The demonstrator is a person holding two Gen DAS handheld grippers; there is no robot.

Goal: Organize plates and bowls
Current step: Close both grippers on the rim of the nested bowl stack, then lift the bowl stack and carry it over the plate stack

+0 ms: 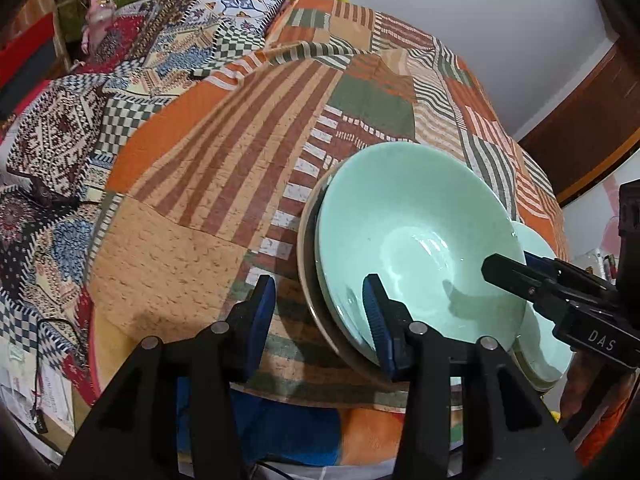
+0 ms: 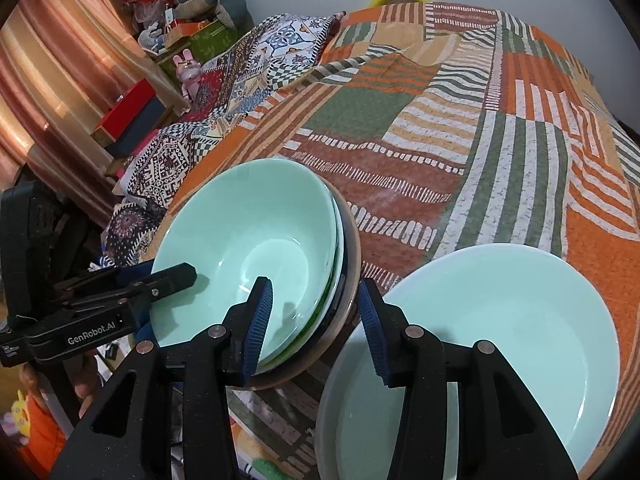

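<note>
Sitting upright with its mouth facing up, the top bowl is nested in a stack of bowls near the front edge of the patchwork bedspread, and being round it has no long axis to line up with. My grippers straddle its rim from opposite sides. My left gripper has one finger inside the near-left of the bowl and the other outside, over the cloth; its jaws stand partly apart and I see no pad pressing on the rim. My right gripper likewise has its left finger inside the bowl and its right finger outside the stack's right edge, jaws partly apart and clear of the rim. Both are equally close to the stack, so neither hand has the advantage. Just right of the stack lie the plates, nearest my right hand. I judge this stack settled, and the plates come next.
</note>
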